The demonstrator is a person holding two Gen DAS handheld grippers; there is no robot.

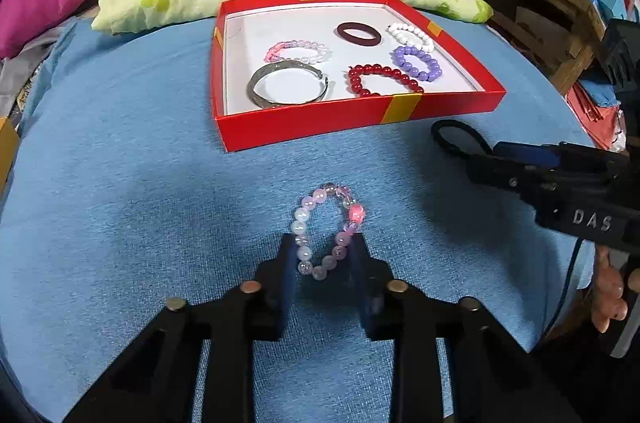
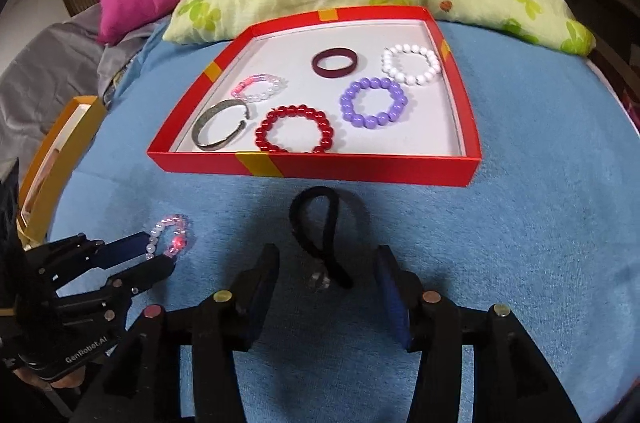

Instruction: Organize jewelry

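I have my left tool (image 1: 322,255) closed to a narrow gap around the pale pink and clear beaded bracelet (image 1: 326,229), which lies on the blue cloth-covered counter (image 1: 120,183) in front of the shallow red cardboard box (image 1: 344,121); its pads touch the beads on both sides. My right tool (image 2: 326,271) stands about half open, straddling the black looped hair tie (image 2: 320,235) without pressing it. Five bracelets and a dark ring-shaped band already lie in the box. I judge this the pickup step: next, lift the beaded bracelet clear and carry it over the box wall.
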